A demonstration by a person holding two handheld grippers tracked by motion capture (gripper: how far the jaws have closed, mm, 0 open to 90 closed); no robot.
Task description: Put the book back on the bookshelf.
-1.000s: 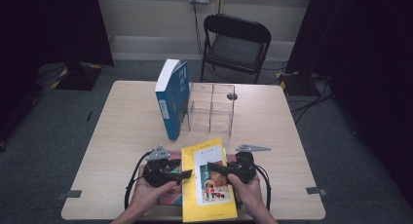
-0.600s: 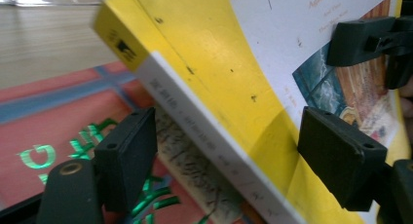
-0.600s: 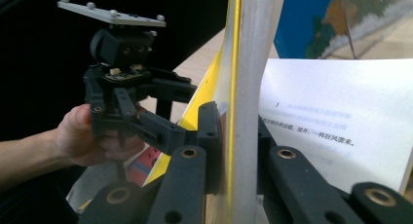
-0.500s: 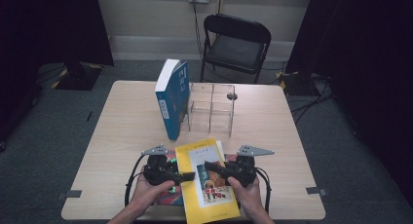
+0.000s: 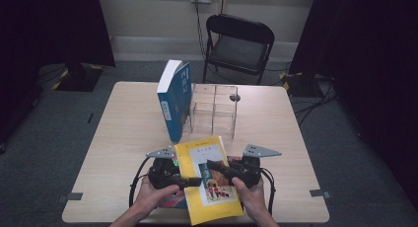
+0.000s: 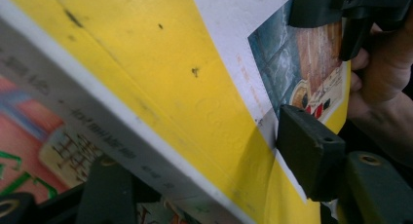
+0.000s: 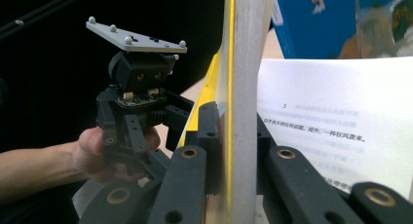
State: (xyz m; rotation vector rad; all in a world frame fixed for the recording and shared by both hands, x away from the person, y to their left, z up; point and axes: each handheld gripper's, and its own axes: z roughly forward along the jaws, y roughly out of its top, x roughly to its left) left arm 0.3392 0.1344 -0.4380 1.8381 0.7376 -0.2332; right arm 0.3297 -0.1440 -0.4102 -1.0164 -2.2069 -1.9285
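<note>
Yellow book (image 5: 209, 180) at near desk (image 5: 123, 138) edge, lifted. Right tongs (image 5: 217, 166) pinching its cover & pages; left tongs (image 5: 194, 181) just been closing, book edge between jaws.

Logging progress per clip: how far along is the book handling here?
Done: a blue book stands beside the clear organizer. In hand: the right claw clamps the yellow book; the left claw, just closing, straddles its spine edge. Left: probably standing it by the organizer.

Blue book (image 5: 174, 98) and clear organizer (image 5: 213, 108) just ahead.
</note>
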